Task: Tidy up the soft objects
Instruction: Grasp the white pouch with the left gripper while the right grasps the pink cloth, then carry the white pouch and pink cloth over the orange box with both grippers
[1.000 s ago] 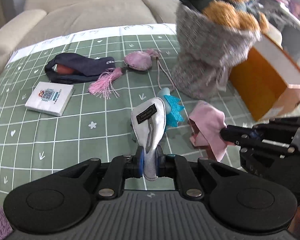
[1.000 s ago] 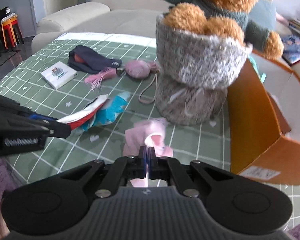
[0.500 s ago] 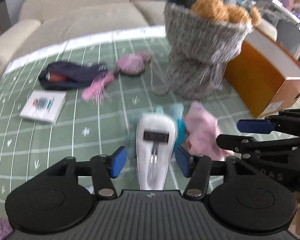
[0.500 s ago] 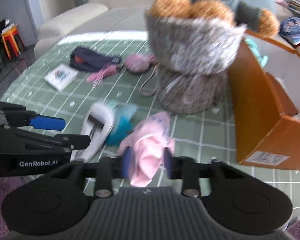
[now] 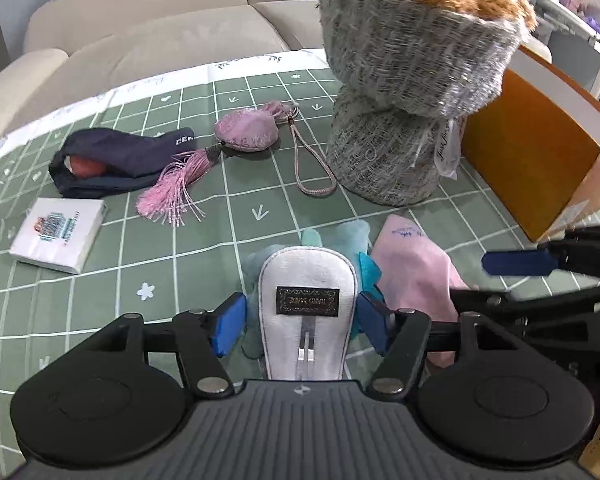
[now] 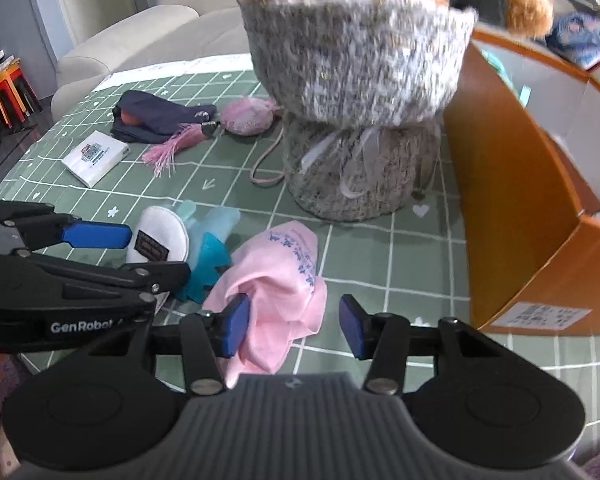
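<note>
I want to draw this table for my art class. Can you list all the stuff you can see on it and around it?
White slipper: one, white, lying between the left gripper's fingers.
Blue plush: one, teal, under the slipper.
Pink cloth: one, pink, beside the plush.
Grey knitted bag: one, holds a brown teddy.
Pink pouch: one, with tassel.
Navy sock: one, far left.
Tissue pack: one, white.
Orange box: one, right.
Left gripper: open.
Right gripper: open.

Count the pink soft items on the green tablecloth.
2. The pink cloth lies beside the white slipper toy, in front of the grey knitted basket. The pink tasselled pouch lies farther back, touching the navy sock. Others may be hidden.
</note>
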`<action>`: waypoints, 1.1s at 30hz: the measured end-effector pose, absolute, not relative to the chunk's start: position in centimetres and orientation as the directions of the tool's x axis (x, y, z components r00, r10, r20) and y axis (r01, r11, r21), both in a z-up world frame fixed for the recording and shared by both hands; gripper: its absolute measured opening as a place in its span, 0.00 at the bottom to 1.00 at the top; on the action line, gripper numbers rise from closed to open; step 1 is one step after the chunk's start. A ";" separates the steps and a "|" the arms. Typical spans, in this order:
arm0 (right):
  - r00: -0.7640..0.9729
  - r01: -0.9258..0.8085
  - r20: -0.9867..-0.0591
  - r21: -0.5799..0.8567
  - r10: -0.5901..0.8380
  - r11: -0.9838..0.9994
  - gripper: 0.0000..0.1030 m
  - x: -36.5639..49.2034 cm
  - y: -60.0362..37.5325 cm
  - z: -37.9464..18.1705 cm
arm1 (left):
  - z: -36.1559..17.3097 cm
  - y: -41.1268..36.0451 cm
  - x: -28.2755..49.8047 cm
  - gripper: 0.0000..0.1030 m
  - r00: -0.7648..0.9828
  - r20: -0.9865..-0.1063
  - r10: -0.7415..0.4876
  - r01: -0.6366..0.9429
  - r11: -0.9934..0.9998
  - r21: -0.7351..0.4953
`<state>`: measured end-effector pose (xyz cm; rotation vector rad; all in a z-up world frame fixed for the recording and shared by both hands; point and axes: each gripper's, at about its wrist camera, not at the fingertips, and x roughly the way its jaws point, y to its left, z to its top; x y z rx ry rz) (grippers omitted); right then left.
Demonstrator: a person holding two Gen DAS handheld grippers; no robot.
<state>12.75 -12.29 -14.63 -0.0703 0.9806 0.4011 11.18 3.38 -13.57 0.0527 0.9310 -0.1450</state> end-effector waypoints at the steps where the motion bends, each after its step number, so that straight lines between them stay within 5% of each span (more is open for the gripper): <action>1: 0.484 -0.362 -0.821 0.126 0.302 0.924 0.48 12.8 -12.2 -14.8 | -13.7 3.5 11.3 0.74 0.590 -0.800 -0.105 0.148 0.989 -0.021; 8: 0.461 -0.368 -0.833 0.134 0.305 0.920 0.48 12.8 -11.8 -16.1 | -14.3 3.9 12.0 0.75 0.602 -0.786 -0.141 0.145 0.987 -0.066; 11: 0.475 -0.414 -0.827 0.091 0.301 0.906 0.37 12.3 -11.0 -16.2 | -14.3 3.4 11.8 0.71 0.614 -0.778 -0.134 0.164 0.986 -0.041; 15: 0.483 -0.420 -0.825 0.078 0.295 0.904 0.09 12.2 -10.8 -16.2 | -14.1 3.2 11.5 0.65 0.626 -0.770 -0.129 0.174 0.984 -0.023; 18: 0.482 -0.403 -0.826 0.087 0.292 0.911 0.04 12.4 -11.1 -16.2 | -13.9 3.1 11.4 0.58 0.628 -0.768 -0.123 0.176 0.984 -0.013; 21: 0.479 -0.395 -0.827 0.095 0.293 0.914 0.02 12.3 -11.3 -16.0 | -13.4 3.3 11.1 0.35 0.646 -0.756 -0.108 0.161 0.987 -0.003; 33: 0.521 -0.393 -0.799 0.087 0.299 0.916 0.02 11.3 -11.8 -13.9 | -11.2 3.4 9.3 0.30 0.669 -0.730 -0.140 0.176 0.984 -0.028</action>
